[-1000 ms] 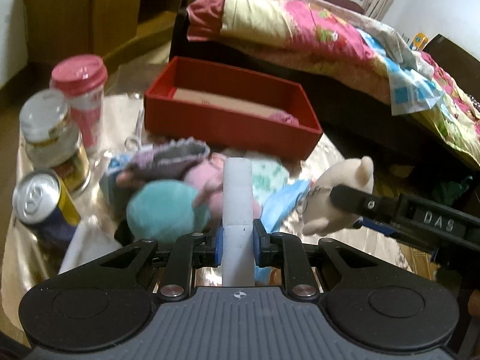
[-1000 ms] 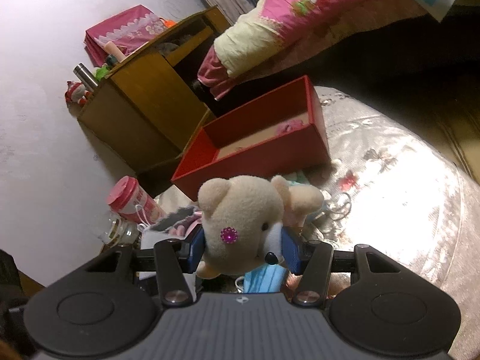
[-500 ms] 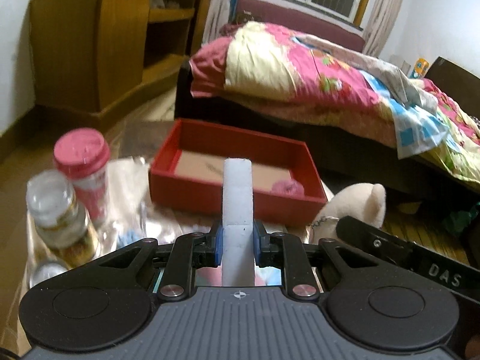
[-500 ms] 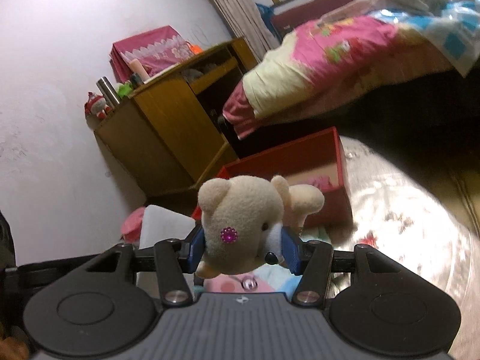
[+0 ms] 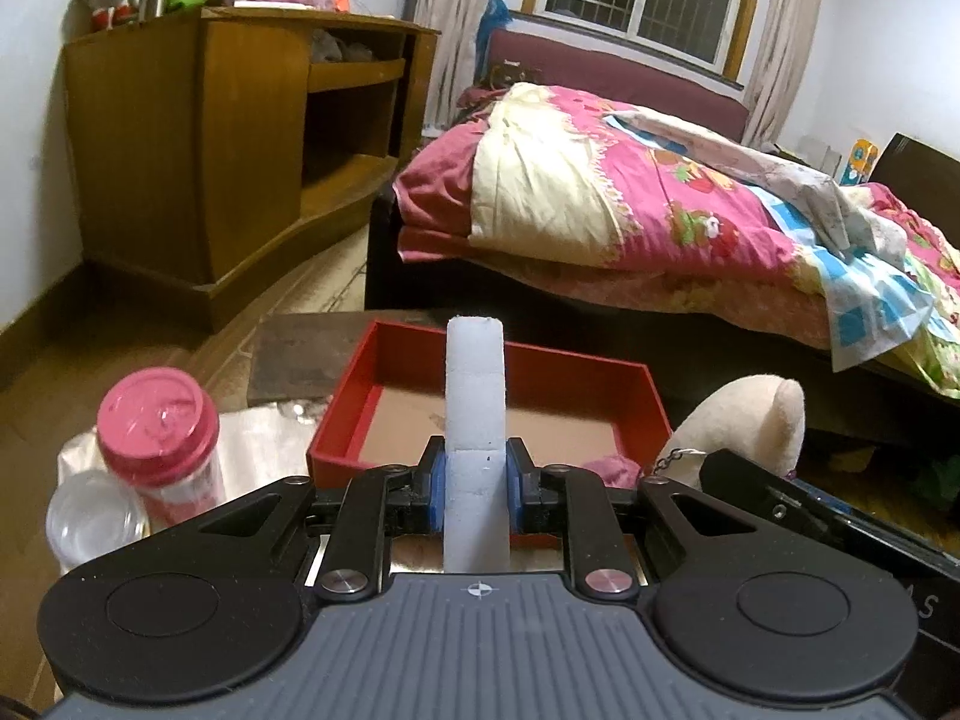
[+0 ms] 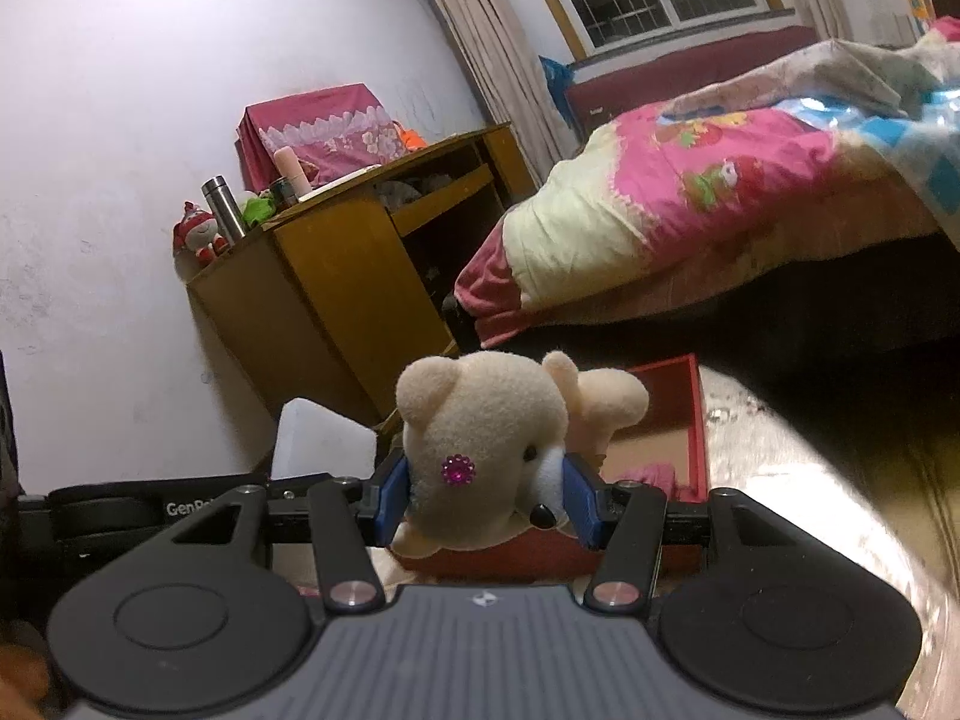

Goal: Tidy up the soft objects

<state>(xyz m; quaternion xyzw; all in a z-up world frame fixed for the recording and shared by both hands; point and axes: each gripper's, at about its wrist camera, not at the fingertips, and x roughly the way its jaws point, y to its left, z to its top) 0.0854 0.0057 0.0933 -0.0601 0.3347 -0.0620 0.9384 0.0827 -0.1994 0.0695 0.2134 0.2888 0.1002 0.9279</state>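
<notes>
My left gripper [image 5: 475, 489] is shut on a white foam block [image 5: 474, 396] that stands upright between the pads, held in front of the open red box [image 5: 651, 399]. My right gripper [image 6: 485, 498] is shut on a cream teddy bear [image 6: 480, 444] with a pink gem on its cheek, held above the near side of the red box [image 6: 693, 414]. The bear also shows at the right of the left wrist view [image 5: 744, 420]. The foam block shows at the left of the right wrist view [image 6: 324, 441]. A pink soft item [image 5: 612, 471] lies in the box.
A pink-lidded cup [image 5: 159, 429] and a clear jar [image 5: 93, 519] stand left on the shiny table cover [image 6: 810, 510]. A wooden cabinet [image 5: 198, 138] stands at the back left. A bed with a pink quilt [image 5: 660, 204] lies behind the box.
Both grippers have risen and tilted up with the foam block and the bear. The pile of soft toys and the cans have dropped out of view; the box now sits low in both views.
</notes>
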